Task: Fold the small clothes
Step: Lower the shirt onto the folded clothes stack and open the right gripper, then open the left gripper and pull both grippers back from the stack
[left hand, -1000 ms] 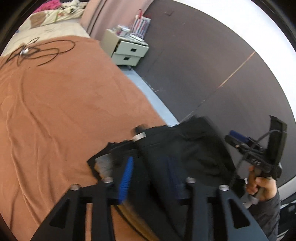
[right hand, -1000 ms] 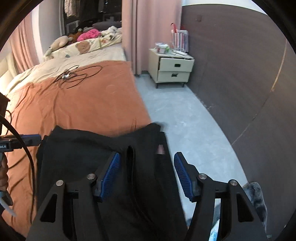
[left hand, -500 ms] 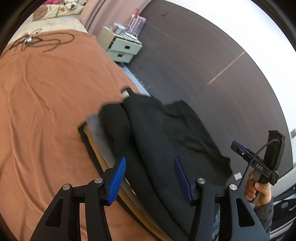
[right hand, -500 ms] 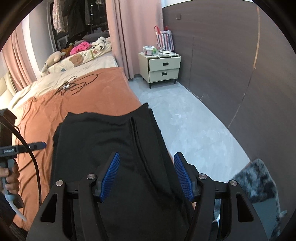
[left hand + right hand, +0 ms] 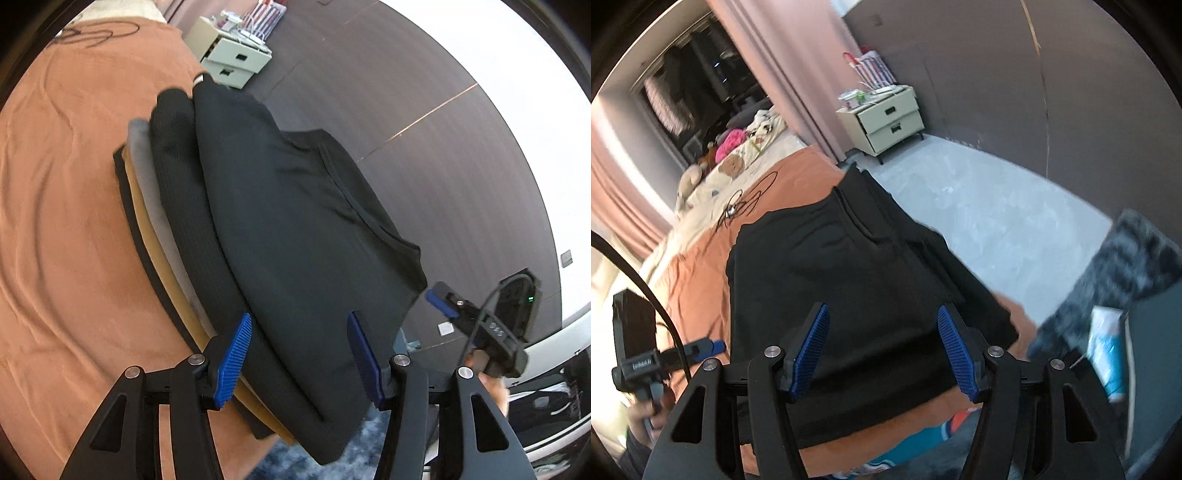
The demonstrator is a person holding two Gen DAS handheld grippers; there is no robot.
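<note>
Both wrist views close, angled down; share folded stack (image 5: pixel 295 229) on bed (image 5: pixel 66 206).

A rust-orange bedspread (image 5: pixel 701 266) covers the near bed, a black cable (image 5: pixel 746 206) coiled on it. Far off, a cream two-drawer nightstand (image 5: pixel 886 122) stands beside pink curtains (image 5: pixel 798 74) against a dark panelled wall (image 5: pixel 1052 81); pale grey floor (image 5: pixel 990 206).

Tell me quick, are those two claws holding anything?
Left gripper: jaws open, holding nothing, above the black garment.
Right gripper: jaws open, holding nothing.
</note>
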